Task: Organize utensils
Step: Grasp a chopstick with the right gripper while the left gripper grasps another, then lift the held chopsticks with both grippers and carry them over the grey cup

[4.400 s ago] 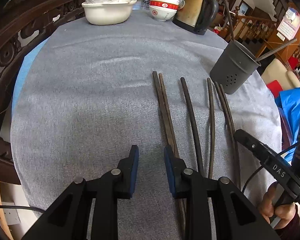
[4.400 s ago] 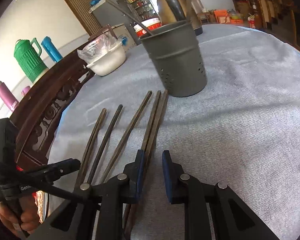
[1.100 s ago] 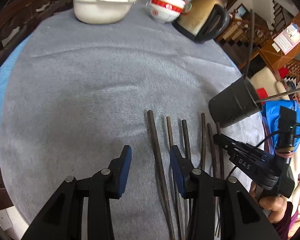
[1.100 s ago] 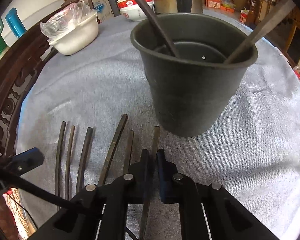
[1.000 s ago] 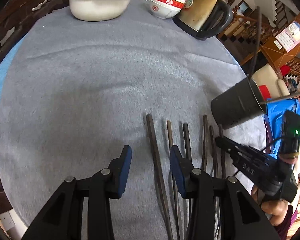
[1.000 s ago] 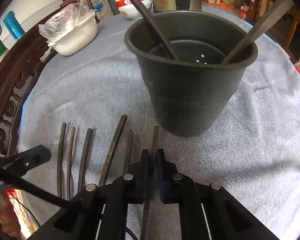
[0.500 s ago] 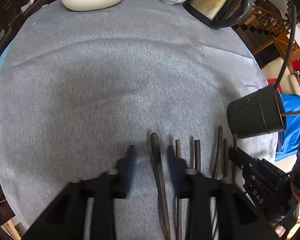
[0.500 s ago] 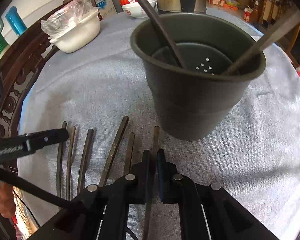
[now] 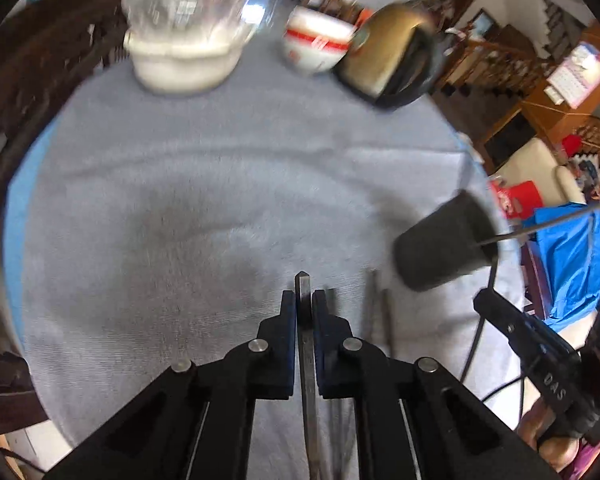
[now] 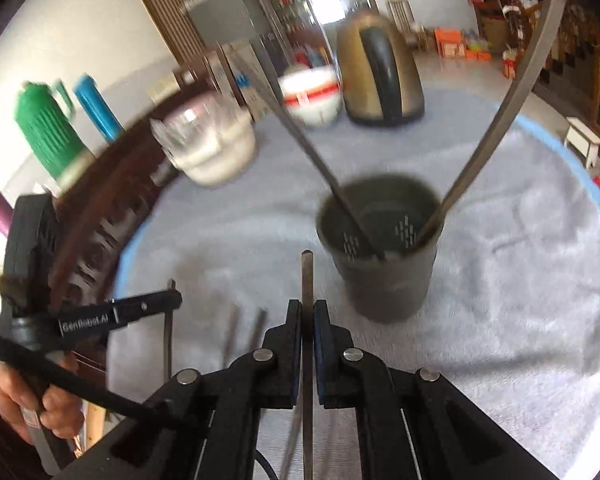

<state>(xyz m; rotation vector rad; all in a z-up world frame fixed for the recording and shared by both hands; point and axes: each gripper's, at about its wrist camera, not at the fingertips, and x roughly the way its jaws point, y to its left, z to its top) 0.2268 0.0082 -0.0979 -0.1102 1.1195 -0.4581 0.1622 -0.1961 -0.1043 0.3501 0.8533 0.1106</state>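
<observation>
Chopsticks were the objects being sorted, and two of them were held, one in each gripper. The left gripper (image 9: 304, 308) had just closed its jaws on a dark chopstick (image 9: 303, 286), whose tip stuck out a little past the blue pads (image 9: 289, 320); its long axis ran along the fingers, pointing toward the far side of the grey tablecloth (image 9: 180, 184). The right gripper (image 10: 307, 316) was likewise clamped on one chopstick (image 10: 307, 276), which pointed ahead along the fingers and ended just left of the dark utensil holder (image 10: 384, 276).

Inside that holder two more chopsticks (image 10: 496, 128) leaned apart, one to the left and one to the right, forming a V. On the cloth left of the holder, at least two loose chopsticks (image 10: 256, 326) lay blurred, their ends pointing roughly the same way as the held ones; an exact count could not be made.

Beyond the holder stood one kettle (image 10: 380, 72), one red-banded bowl (image 10: 310, 96) and one white basin (image 10: 212, 148).
</observation>
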